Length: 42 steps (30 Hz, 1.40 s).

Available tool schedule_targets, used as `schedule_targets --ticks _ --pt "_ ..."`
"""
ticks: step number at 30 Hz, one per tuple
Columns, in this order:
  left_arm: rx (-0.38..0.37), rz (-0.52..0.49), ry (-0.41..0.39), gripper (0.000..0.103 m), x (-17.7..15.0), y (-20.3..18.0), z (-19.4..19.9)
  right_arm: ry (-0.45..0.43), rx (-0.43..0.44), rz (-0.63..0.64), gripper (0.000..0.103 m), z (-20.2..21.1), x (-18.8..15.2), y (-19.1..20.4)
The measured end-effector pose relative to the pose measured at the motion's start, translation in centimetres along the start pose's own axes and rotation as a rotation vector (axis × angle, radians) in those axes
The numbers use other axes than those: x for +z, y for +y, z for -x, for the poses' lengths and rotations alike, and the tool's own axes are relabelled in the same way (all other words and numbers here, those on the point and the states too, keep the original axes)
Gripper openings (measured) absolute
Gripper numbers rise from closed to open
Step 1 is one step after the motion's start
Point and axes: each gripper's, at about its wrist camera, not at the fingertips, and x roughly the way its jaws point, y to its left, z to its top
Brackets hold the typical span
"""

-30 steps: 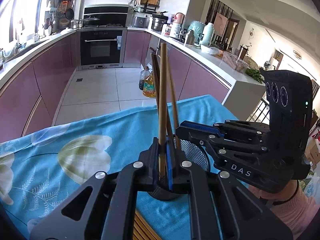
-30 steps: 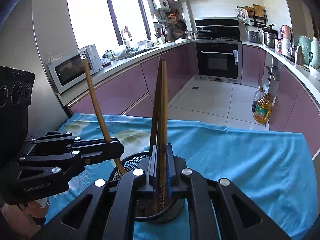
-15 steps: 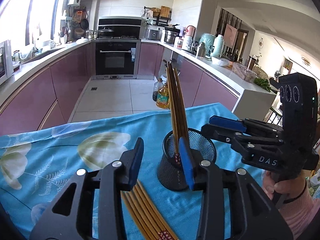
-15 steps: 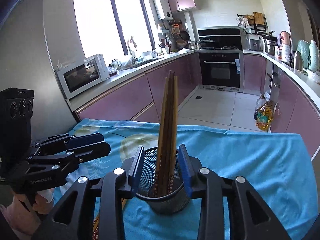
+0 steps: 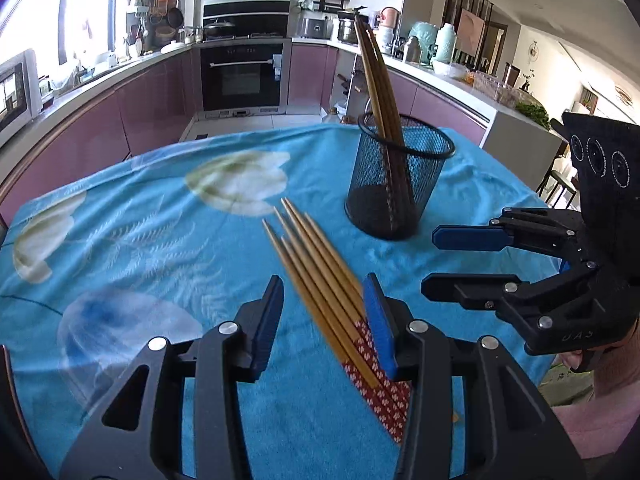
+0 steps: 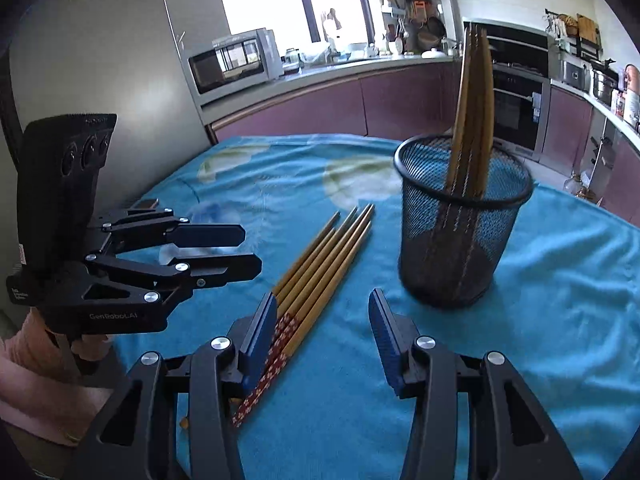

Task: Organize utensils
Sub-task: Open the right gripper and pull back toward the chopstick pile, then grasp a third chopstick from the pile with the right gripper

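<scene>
A black mesh cup (image 5: 399, 176) stands on the blue cloth with several wooden chopsticks (image 5: 378, 76) upright in it; it also shows in the right wrist view (image 6: 460, 224), with the standing chopsticks (image 6: 474, 108). A bundle of several chopsticks with red patterned ends (image 5: 324, 280) lies flat on the cloth near me, also in the right wrist view (image 6: 320, 272). My left gripper (image 5: 324, 320) is open and empty, low over the bundle. My right gripper (image 6: 322, 336) is open and empty, its left finger beside the bundle's red ends.
The table has a blue floral cloth (image 5: 140, 240). Its right edge (image 5: 520, 184) drops off beyond the cup. Purple kitchen cabinets, an oven (image 5: 244, 76) and a microwave (image 6: 236, 60) stand well behind the table.
Both grippers opened and let go of chopsticks into the cup. Both then drew back and down toward the bundle lying on the cloth.
</scene>
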Motion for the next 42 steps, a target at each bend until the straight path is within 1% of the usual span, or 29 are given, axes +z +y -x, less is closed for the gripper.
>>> schedule_targets --ticks 3,6,8,10,18,22,30,32,34,37,39,41,42 --pt "-0.003 0.018 0.038 0.041 -1.6 0.5 -0.6 0.038 0.004 -0.016 0.045 -1.1 -0.9 0.5" --pt "0.018 0.027 0.067 0.041 -2.5 0.2 -1.6 0.058 -0.016 -0.022 0.045 -1.9 -1.3 0.9" --pt "0.012 0.032 0.081 0.041 -2.5 0.1 -1.9 0.065 -0.021 -0.028 0.045 -2.1 -1.6 0.9" --pt "0.021 0.027 0.084 0.041 -2.7 0.0 -2.1 0.07 -0.034 -0.031 0.045 -2.3 -1.6 0.9" --pt "0.021 0.039 0.104 0.041 -2.6 -0.1 -2.8 0.084 -0.079 -0.019 0.045 -3.1 -1.7 1.0" --pt "0.037 0.043 0.111 0.043 -2.5 0.0 -2.9 0.092 -0.095 -0.018 0.045 -3.2 -1.8 0.8" --pt "0.051 0.035 0.123 0.039 -2.6 0.0 -2.8 0.105 -0.132 0.008 0.044 -3.5 -1.7 1.1" --pt "0.056 0.032 0.125 0.037 -2.4 0.0 -3.0 0.107 -0.14 0.01 0.042 -3.7 -1.5 1.1" --pt "0.062 0.035 0.128 0.032 -2.1 0.2 -3.2 0.108 -0.145 0.008 0.04 -4.0 -1.1 1.0" --pt "0.06 0.049 0.134 0.028 -1.8 0.5 -3.5 0.107 -0.157 0.004 0.036 -4.6 -0.6 0.8" --pt "0.061 0.052 0.137 0.028 -1.5 0.6 -3.8 0.106 -0.168 0.008 0.034 -4.9 -0.3 0.8" --pt "0.065 0.056 0.14 0.028 -1.3 0.7 -4.0 0.107 -0.176 0.006 0.03 -5.0 -0.2 0.8" --pt "0.069 0.052 0.139 0.028 -1.1 0.6 -4.2 0.107 -0.176 0.001 0.024 -5.0 -0.1 0.7"
